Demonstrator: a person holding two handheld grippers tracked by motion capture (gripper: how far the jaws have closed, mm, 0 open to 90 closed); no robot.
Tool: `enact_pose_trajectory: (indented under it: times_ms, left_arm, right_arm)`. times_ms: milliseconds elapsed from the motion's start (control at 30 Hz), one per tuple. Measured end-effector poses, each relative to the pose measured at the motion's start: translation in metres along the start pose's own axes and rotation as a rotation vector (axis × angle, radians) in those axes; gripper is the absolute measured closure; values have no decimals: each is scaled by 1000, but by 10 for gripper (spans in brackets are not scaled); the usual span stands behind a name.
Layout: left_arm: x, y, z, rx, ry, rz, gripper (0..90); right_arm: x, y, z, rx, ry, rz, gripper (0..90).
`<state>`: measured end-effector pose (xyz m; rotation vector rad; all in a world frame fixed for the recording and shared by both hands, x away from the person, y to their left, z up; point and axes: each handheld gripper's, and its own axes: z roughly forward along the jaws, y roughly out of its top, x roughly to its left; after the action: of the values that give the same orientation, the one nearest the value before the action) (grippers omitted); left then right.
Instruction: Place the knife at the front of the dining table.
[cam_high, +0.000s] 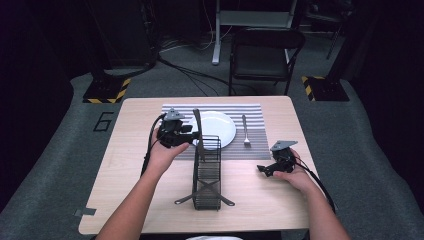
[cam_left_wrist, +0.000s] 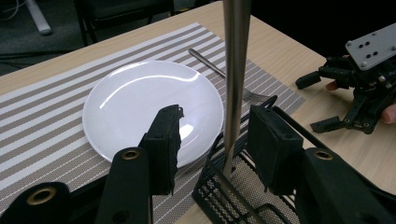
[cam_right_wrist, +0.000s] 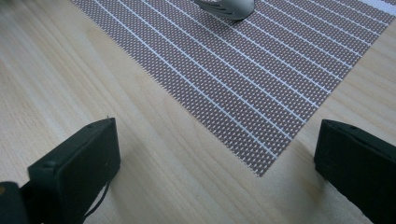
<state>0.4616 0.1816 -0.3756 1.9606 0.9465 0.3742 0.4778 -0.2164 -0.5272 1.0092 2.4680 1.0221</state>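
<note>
Left gripper: held in the person's left hand at about 10 o'clock from the table's middle, just over the near edge of the placemat; in the left gripper view its jaws stand apart with a metal handle between them, and no pad presses on it, so the grip is released.
Utensil handle: a long steel handle, a knife by its look, standing nearly upright in the far end of the wire caddy; in the left gripper view it rises past the top edge, nearer the right-hand pad than the left-hand one, with a gap on each side.
Wire caddy: a black mesh holder at the table's centre, long axis running from 12 to 6 o'clock, its crossed feet at the 6 o'clock end.
Plate: white, round, bare, on the placemat at 12 o'clock from the caddy, just beyond the left gripper.
Fork: lies flat on the placemat at 3 o'clock from the plate, apart from it, tines toward the person.
Placemat: striped grey and white, along the far side of the table.
Right gripper: in the right hand at 3 o'clock from the caddy, well apart from it, low over bare wood beside the placemat's near corner; jaws wide apart, nothing between them.
</note>
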Motion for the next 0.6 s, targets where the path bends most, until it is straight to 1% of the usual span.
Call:
enact_pose_trajectory:
  times_ms: [133,367,467,567,600]
  left_arm:
    - [-2,2,5,0,-13,4,544]
    - [-4,2,14,6,-17,2,558]
    - [-4,3,18,8,-27,3,564]
    - [-5,3,21,5,-38,-5,568]
    - [-4,3,22,8,-40,1,572]
  right_arm:
    - [0,0,0,0,0,-1,0]
    - [0,0,0,0,0,-1,0]
    - [0,0,0,0,0,0,0]
    - [0,0,0,0,0,-2,0]
    - [0,0,0,0,0,0,0]
